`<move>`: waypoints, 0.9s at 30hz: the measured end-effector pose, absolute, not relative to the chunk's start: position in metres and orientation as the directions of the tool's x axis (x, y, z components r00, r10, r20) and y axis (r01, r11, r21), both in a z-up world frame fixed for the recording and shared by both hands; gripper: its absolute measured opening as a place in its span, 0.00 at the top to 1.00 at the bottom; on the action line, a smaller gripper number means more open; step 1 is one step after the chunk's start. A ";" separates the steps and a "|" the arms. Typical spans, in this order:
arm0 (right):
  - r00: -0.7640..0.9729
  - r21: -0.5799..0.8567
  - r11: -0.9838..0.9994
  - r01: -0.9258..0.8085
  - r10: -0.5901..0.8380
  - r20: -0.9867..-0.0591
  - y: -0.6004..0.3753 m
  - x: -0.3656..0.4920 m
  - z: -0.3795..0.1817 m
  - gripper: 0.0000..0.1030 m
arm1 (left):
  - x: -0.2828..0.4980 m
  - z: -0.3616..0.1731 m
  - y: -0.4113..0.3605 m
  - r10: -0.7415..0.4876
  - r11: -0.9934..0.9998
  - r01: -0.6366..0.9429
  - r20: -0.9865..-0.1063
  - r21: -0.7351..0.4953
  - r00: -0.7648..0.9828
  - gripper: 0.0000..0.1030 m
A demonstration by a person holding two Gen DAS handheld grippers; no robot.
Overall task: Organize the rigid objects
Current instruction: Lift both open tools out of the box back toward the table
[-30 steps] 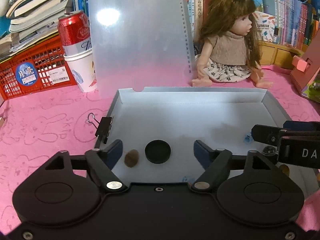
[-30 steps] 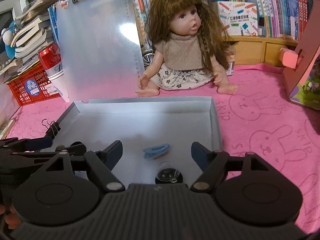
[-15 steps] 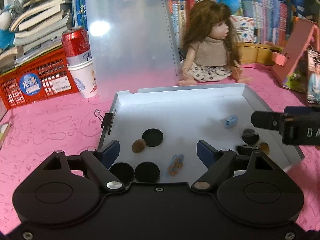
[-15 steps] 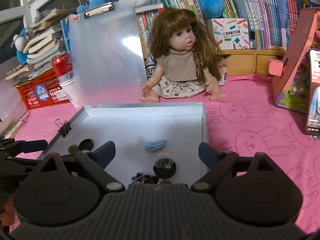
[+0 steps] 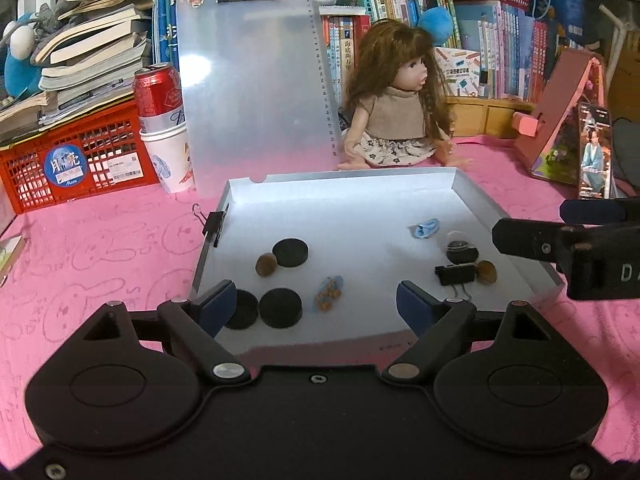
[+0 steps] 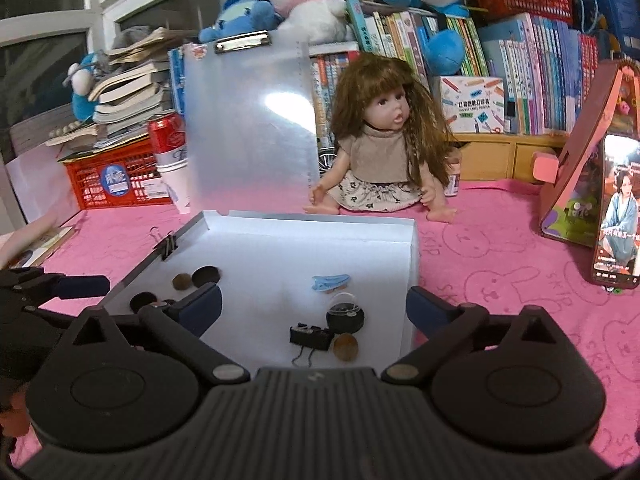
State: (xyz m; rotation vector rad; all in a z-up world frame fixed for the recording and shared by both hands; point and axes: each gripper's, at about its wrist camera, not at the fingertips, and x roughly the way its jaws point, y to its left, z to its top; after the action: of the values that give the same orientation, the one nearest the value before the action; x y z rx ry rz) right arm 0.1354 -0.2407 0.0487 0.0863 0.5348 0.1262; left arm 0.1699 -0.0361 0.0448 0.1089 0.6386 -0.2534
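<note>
A shallow white tray [image 5: 340, 179] [image 6: 312, 222] lies on the pink cloth. On its left side lie three black discs [image 5: 291, 252], a brown nut [image 5: 266, 265] and a small clear packet [image 5: 328, 299]. On its right side lie a blue clip [image 6: 330, 282], a black cap with a clear dome [image 6: 345, 316], a black binder clip [image 6: 310, 336] and a second brown nut [image 6: 346, 346]. My left gripper [image 5: 316, 305] hangs over the tray's near left edge, and its jaws are opening with nothing gripped. My right gripper [image 6: 315, 304] hangs over the near right edge, its jaws also opening and holding nothing.
Another binder clip [image 5: 214, 222] is clamped on the tray's left wall. Behind the tray stand a frosted clipboard [image 5: 256, 92], a doll [image 5: 400, 120], a red can in a paper cup [image 5: 160, 120] and a red crate [image 5: 76, 160]. A phone [image 6: 616, 208] leans on a pink stand at the right.
Both grippers have drawn back from the tray and risen a little, so more of the tray and its small objects shows. Both pairs of jaws have widened.
</note>
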 end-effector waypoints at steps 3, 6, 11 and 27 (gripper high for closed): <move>0.858 0.081 0.990 -0.112 0.137 -0.495 -0.237 0.126 0.049 0.00 | 0.161 0.045 -0.034 -0.208 0.963 0.270 -0.598 0.014 0.774 0.15; 0.860 0.065 0.990 -0.124 0.140 -0.492 -0.235 0.117 0.049 0.00 | 0.152 0.044 -0.032 -0.214 0.962 0.272 -0.592 0.009 0.777 0.14; 0.861 0.044 0.990 -0.135 0.139 -0.489 -0.233 0.104 0.046 0.00 | 0.138 0.039 -0.030 -0.227 0.961 0.275 -0.598 -0.010 0.769 0.13; 0.855 0.000 0.984 -0.179 0.156 -0.495 -0.228 0.066 0.028 0.00 | 0.090 0.030 -0.023 -0.264 0.956 0.287 -0.581 -0.054 0.770 0.12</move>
State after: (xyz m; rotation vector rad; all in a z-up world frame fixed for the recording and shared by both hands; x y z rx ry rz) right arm 0.0660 -0.2279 0.0283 -0.0471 0.5159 0.1760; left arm 0.0901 -0.0227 0.0301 0.0385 0.6249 -0.2989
